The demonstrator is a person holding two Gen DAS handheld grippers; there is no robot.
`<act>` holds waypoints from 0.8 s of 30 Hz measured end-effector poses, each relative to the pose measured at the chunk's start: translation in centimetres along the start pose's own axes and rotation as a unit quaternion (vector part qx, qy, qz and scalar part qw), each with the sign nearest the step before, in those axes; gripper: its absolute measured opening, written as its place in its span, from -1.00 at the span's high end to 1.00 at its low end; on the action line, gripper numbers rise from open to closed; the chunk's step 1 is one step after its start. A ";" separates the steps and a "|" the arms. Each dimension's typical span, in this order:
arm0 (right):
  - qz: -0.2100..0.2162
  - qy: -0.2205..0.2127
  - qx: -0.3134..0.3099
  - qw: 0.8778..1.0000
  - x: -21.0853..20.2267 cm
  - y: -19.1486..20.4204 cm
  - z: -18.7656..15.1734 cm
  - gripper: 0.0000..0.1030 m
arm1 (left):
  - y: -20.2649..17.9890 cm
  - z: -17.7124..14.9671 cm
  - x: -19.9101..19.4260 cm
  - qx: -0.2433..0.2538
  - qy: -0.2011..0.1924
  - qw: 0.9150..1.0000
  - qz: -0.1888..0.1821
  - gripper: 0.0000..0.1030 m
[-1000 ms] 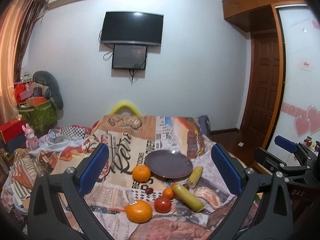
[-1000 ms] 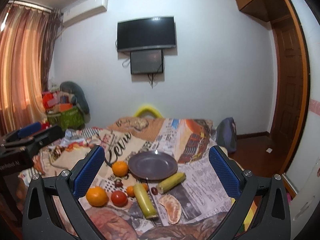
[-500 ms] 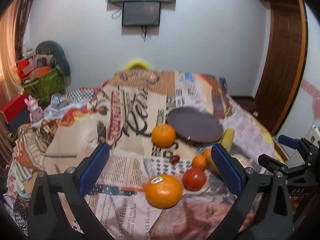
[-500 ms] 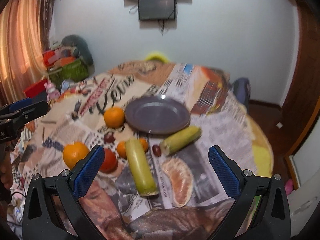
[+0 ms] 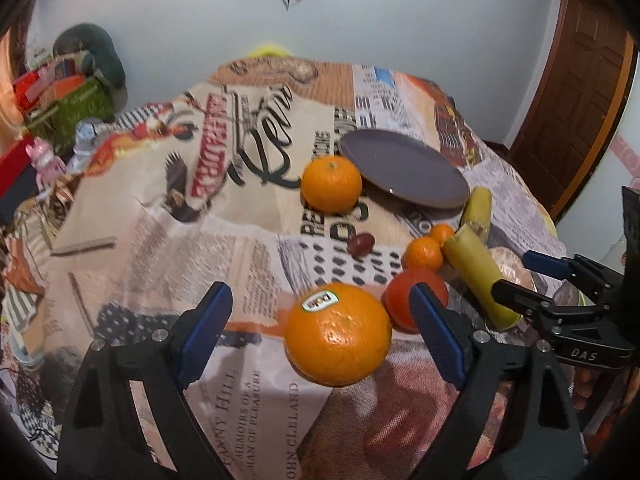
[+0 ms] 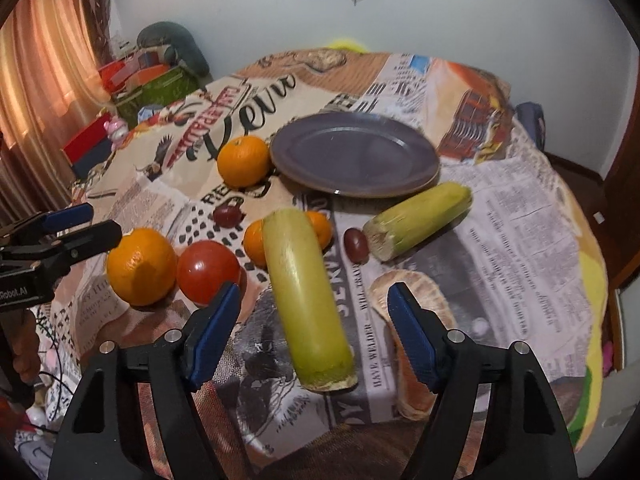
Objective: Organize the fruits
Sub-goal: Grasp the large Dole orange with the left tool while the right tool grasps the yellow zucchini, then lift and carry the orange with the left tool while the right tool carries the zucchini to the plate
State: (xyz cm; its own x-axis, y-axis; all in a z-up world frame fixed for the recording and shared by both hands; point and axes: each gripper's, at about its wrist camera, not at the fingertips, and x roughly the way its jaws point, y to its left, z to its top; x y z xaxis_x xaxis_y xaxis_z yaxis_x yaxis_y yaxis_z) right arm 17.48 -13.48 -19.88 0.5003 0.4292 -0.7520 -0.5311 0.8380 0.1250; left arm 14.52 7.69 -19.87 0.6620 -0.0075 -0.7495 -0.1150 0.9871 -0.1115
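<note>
A large orange with a sticker point(image 5: 340, 332) lies on the newspaper-print tablecloth between the fingers of my left gripper point(image 5: 320, 316). Its jaws are closing and the pads stand off the orange. A long yellow-green ear in its husk point(image 6: 304, 296) lies between the fingers of my right gripper point(image 6: 314, 312). Those jaws are closing too, with gaps on both sides. Farther back sits a purple plate point(image 6: 354, 154) with nothing on it. Beside the plate are a second orange point(image 6: 243, 161) and a shorter corn ear point(image 6: 418, 220). A red tomato point(image 6: 208, 272) rests next to the stickered orange.
Two small mandarins point(image 6: 254, 242), two dark grapes point(image 6: 356, 243) and a peeled citrus piece point(image 6: 436, 304) lie among the fruit. Boxes, a green bag point(image 6: 160, 84) and a pink toy point(image 5: 44, 158) crowd the left. A wooden door point(image 5: 576, 92) stands at the right.
Both grippers have dropped toward the table and tipped downward. Their jaws have narrowed. The stickered orange now sits between the left fingers, the long ear between the right ones.
</note>
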 end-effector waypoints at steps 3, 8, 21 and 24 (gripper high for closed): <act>0.006 0.011 0.001 1.000 1.0 0.0 0.0 -0.38 | -0.1 -0.4 1.1 0.000 0.016 1.000 -0.004 -0.77; 0.029 0.034 0.008 0.999 2.5 -0.3 -0.1 -0.13 | -0.1 -1.0 2.7 -0.004 0.040 0.999 -0.012 -0.71; 0.039 0.034 0.015 0.999 3.3 -0.6 -0.2 0.26 | -0.7 -1.5 4.3 -0.003 0.063 0.998 -0.027 -0.36; 0.049 0.029 0.020 0.998 2.9 -0.6 -0.1 0.34 | -0.7 -1.3 4.2 -0.005 0.066 0.997 -0.028 -0.35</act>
State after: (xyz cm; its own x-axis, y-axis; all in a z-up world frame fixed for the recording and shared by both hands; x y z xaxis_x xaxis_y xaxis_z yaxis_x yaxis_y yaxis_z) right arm 19.19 -12.78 -22.26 0.4063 0.4897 -0.7714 -0.5474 0.8064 0.2237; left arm 16.42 6.80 -23.81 0.5640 -0.0837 -0.8215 -0.0890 0.9829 -0.1612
